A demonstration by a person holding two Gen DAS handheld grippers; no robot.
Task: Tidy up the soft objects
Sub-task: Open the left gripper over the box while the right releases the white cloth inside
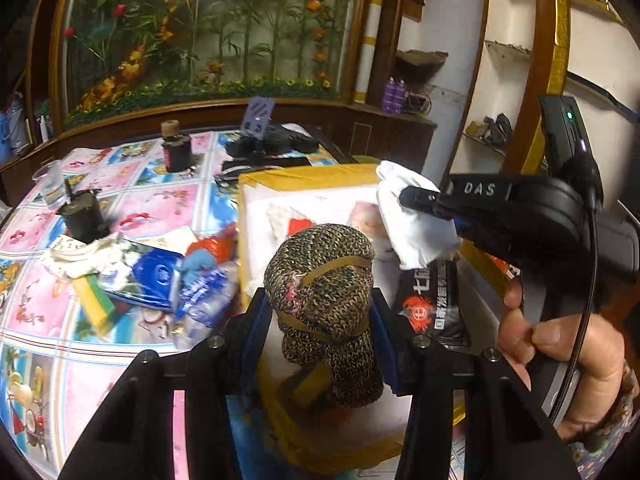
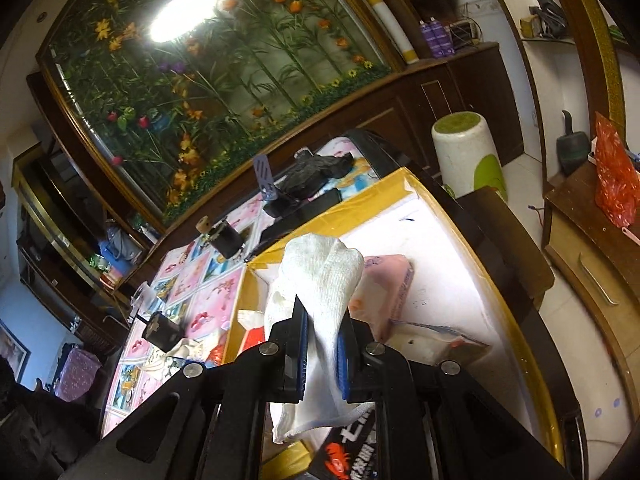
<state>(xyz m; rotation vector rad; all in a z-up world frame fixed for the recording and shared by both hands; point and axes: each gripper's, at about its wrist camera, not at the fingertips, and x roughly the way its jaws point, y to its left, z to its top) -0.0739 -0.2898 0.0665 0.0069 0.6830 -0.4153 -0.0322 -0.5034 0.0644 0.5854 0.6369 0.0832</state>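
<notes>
Above the white foam box (image 1: 256,216), the left tool (image 1: 320,308) grips a brown knitted bundle (image 1: 324,276); the right tool (image 2: 322,344) grips a white towel cloth (image 2: 320,272).

A table under a floral cloth (image 1: 132,200) carries a yellow-taped white box (image 1: 308,196) and black spools (image 1: 82,216).

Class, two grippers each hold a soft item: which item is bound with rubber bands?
The brown knitted bundle in the left gripper; the right gripper holds a plain white cloth.
</notes>
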